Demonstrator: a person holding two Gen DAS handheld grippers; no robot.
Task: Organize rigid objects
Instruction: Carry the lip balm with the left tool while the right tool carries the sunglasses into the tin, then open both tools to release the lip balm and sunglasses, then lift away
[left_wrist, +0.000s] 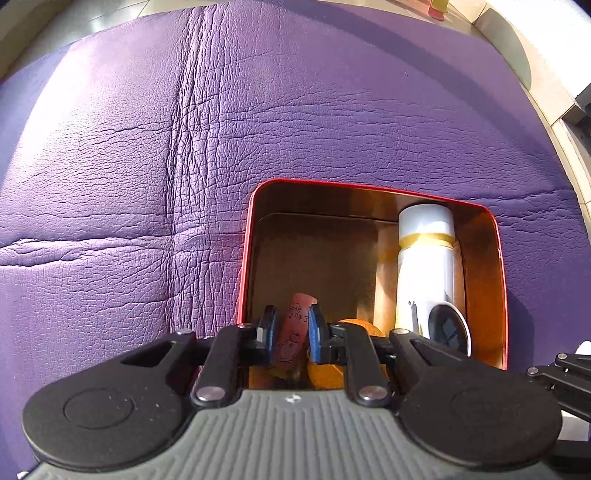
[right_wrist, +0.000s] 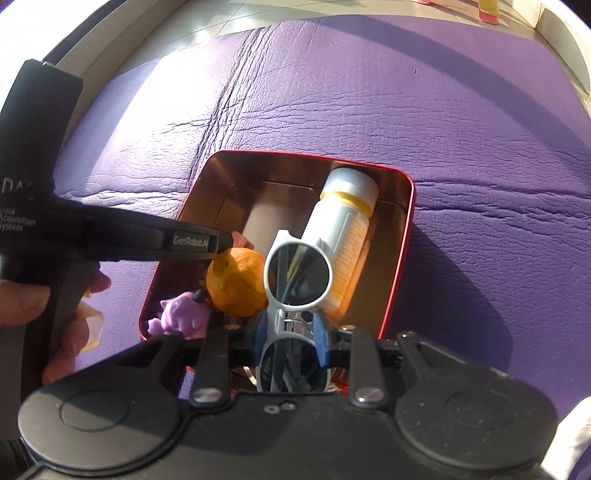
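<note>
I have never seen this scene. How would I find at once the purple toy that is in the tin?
On the purple leather mat lies an open red tin with a golden inside. In the tin's near-left corner, next to the orange, lies the purple toy, a small animal figure. It alone in the tin is purple; sunglasses and white bottle lie further right.

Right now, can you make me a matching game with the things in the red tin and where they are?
Things:
1. white bottle
2. sunglasses
3. purple toy
4. pink card

Places:
A. between the left gripper's fingers
B. in the tin's near left corner
C. lying along the tin's right wall
D. between the right gripper's fingers

Pairs: 1-C, 2-D, 3-B, 4-A
</note>
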